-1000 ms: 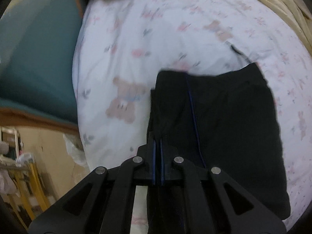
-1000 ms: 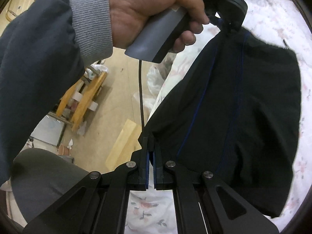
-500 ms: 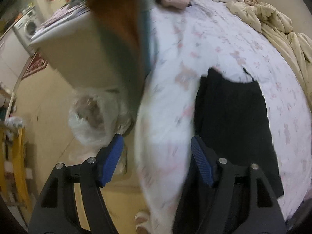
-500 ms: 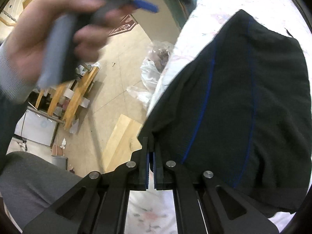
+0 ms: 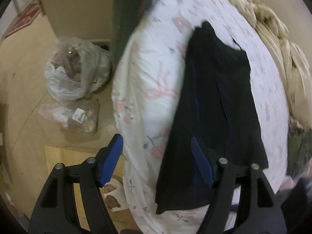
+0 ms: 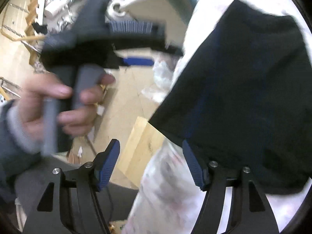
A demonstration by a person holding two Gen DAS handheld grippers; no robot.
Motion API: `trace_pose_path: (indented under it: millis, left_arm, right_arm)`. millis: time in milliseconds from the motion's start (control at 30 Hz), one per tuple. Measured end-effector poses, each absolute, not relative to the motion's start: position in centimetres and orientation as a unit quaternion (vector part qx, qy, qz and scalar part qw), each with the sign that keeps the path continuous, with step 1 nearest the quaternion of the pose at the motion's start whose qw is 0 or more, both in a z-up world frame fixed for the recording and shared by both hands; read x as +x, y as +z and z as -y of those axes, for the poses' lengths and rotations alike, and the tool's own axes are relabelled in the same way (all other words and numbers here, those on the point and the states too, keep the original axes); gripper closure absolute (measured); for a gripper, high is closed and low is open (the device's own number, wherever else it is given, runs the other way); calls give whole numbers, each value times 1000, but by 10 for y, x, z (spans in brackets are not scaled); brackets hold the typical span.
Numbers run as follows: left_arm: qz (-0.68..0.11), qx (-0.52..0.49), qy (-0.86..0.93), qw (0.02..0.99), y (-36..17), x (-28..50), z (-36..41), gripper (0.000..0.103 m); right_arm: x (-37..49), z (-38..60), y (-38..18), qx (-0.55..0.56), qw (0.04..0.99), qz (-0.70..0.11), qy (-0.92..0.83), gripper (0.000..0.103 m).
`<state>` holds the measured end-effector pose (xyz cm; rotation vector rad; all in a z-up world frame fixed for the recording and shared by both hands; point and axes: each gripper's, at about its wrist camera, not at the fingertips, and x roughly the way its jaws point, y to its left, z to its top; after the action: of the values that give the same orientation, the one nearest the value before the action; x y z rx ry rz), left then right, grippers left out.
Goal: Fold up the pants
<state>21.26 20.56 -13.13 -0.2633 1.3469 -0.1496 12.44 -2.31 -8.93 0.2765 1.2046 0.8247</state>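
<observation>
The black pants (image 5: 218, 105) with thin blue seams lie folded on the white floral bedsheet (image 5: 148, 89), near the bed's edge. They also show in the right wrist view (image 6: 243, 89). My left gripper (image 5: 157, 159) is open and empty, above the bed's edge just short of the pants' near end. My right gripper (image 6: 151, 163) is open and empty, its right finger beside the pants' near corner. The other hand-held gripper (image 6: 132, 42) shows blurred in the right wrist view, its jaws apart, held by a hand (image 6: 58, 101).
The floor left of the bed holds plastic bags (image 5: 74, 74), a wooden board (image 6: 142, 148) and clutter (image 6: 29, 29). A beige quilt (image 5: 280, 44) lies bunched along the bed's far side. A dark green headboard (image 5: 124, 9) stands at the far end.
Both grippers held the pants' edge a second ago. The left one opened first and pulled back; the right one has now opened too. The pants rest folded on the bed.
</observation>
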Motion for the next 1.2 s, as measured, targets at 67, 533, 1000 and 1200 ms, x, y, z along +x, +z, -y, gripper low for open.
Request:
trace_pose_path:
  millis: [67, 533, 1000, 1200]
  left_arm:
    - [-636, -106, -82, 760, -142, 209, -195, 34]
    - [-678, 26, -160, 717, -166, 185, -127, 52]
    - [-654, 15, -140, 743, -117, 178, -134, 100]
    - [-613, -11, -158, 774, -69, 153, -140, 102]
  right_arm:
    - [126, 69, -76, 152, 760, -533, 341, 34]
    - [161, 206, -176, 343, 701, -590, 210, 22]
    - [156, 160, -160, 326, 722, -554, 256, 92]
    - [146, 174, -95, 325, 748, -508, 276, 92]
